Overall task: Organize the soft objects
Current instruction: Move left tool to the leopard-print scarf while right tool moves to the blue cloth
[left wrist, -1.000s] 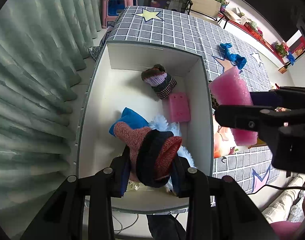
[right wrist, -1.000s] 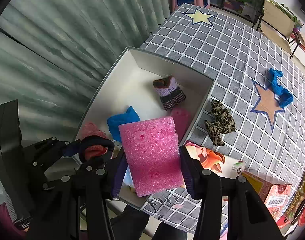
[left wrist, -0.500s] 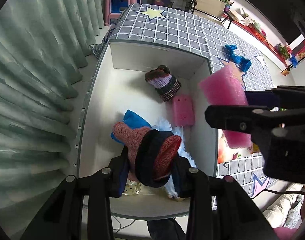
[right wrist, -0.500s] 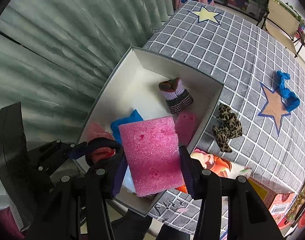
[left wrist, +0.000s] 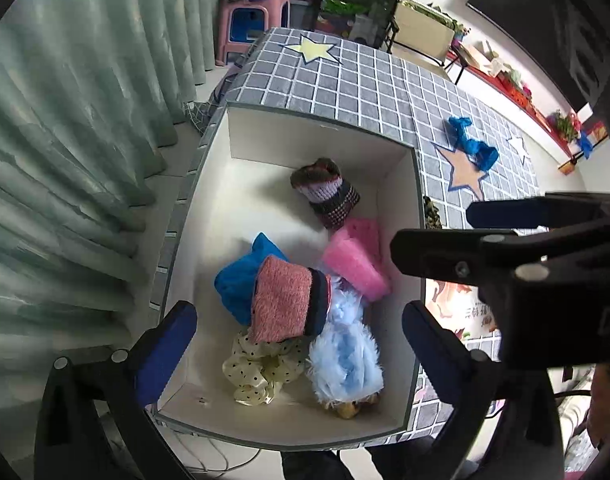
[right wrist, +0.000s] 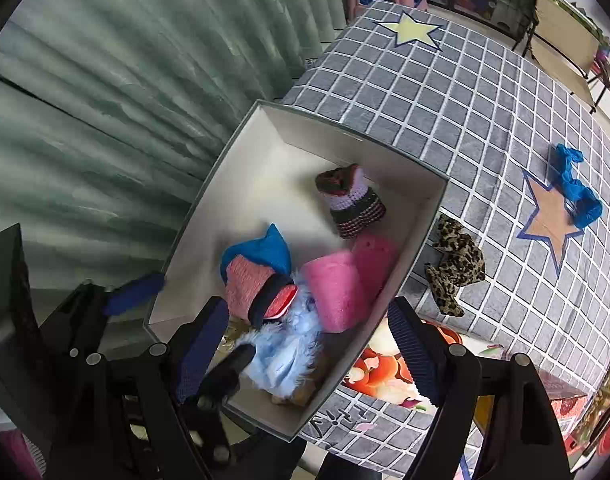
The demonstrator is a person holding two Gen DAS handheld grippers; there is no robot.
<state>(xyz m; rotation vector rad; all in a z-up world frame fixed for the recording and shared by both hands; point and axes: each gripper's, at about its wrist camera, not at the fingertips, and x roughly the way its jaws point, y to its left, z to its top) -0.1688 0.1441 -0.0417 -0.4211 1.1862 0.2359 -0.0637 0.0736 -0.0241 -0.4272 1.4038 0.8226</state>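
A white open box sits at the table's near left corner. In it lie a pink knit sock with a dark cuff, a pink foam block, a second pink sponge, a blue cloth, a striped knit piece, a fluffy light-blue toy and a dotted cream scrunchie. My left gripper is open and empty above the box. My right gripper is open and empty above the box's near end.
On the grey checked tablecloth lie a leopard-print cloth just right of the box and a blue cloth on a star. Printed cartons stand at the near edge. Green curtains hang on the left.
Both grippers have opened. The pink sock has dropped from the left gripper and the pink foam block from the right one; both now lie in the box.
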